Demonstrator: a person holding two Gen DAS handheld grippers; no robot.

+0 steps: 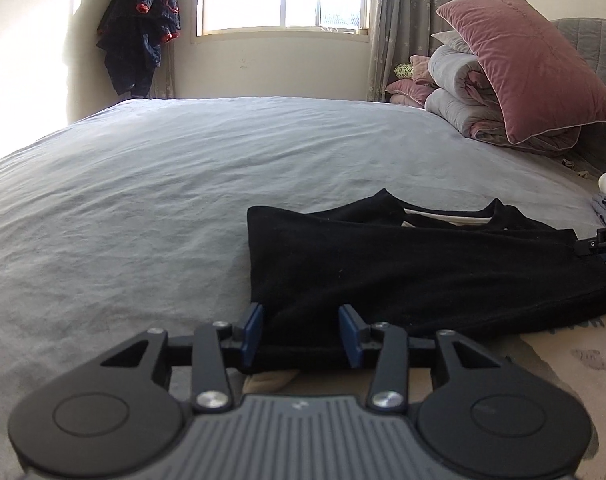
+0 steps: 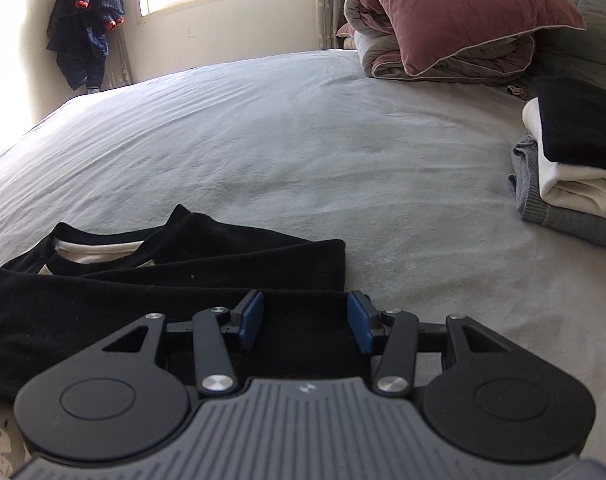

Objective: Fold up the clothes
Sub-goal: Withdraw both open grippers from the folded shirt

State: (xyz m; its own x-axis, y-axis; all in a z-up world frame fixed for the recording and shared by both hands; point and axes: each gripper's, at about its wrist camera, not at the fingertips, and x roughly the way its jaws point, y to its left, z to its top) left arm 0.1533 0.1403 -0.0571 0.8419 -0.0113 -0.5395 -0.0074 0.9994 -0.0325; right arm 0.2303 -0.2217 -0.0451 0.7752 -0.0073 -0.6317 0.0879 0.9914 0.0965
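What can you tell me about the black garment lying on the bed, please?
The black garment is soft, fleecy-looking cloth, folded into a long band on the grey bed sheet. A white inner layer shows at its neckline. It lies flat at the near edge, with both grippers' open jaws over its ends, not pinching it.

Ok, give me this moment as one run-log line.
step: fold black garment on bed | left gripper: open, at its near left corner | right gripper: open, at its near right edge | folded stack: far right
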